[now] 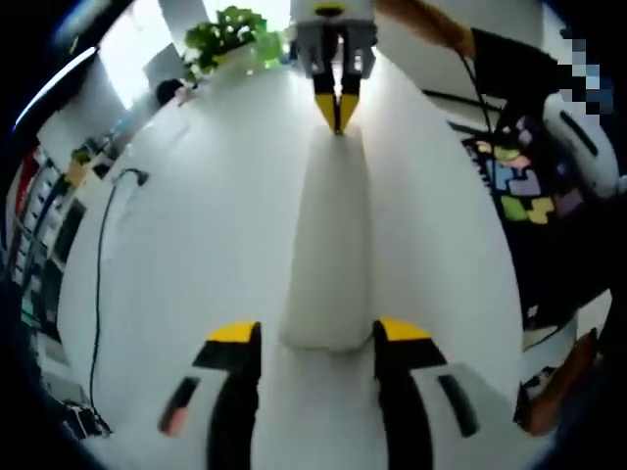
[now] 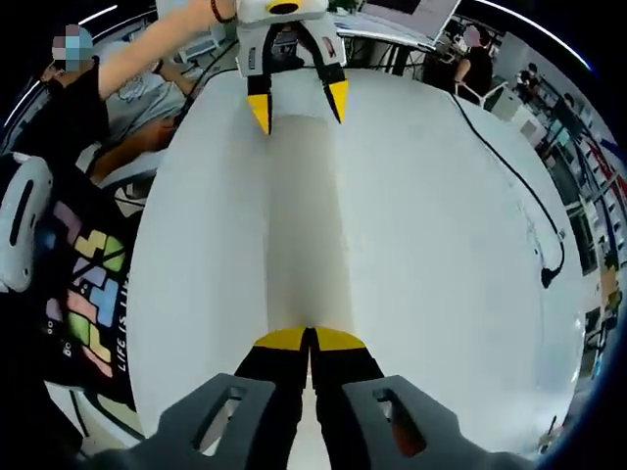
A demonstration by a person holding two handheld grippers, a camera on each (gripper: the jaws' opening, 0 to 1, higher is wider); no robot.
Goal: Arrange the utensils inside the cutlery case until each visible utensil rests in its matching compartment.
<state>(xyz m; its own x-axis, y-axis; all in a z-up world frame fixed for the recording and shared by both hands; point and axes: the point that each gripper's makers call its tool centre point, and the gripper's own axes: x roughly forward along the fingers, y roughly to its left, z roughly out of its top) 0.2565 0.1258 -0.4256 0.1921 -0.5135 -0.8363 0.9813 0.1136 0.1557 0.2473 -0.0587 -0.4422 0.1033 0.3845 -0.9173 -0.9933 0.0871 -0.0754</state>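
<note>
A long white closed cutlery case (image 1: pixel 328 225) lies lengthwise on the white table (image 1: pixel 196 255); no utensils are in sight. In the left gripper view, my left gripper (image 1: pixel 318 333) is open, its yellow-tipped jaws standing either side of the case's near end without touching it. My right gripper (image 1: pixel 338 113) is at the far end with its jaws together. In the right gripper view, the right gripper (image 2: pixel 309 340) is shut at the near end of the case (image 2: pixel 304 225); whether it pinches an edge is unclear. The left gripper (image 2: pixel 299 106) straddles the far end, open.
A black cable (image 1: pixel 98 284) (image 2: pixel 529 206) trails across one side of the table. A green plant (image 1: pixel 230 34) stands past the far edge. The person's black printed shirt (image 1: pixel 519 186) (image 2: pixel 88 274) runs along the other long side. Shelves line the room's wall.
</note>
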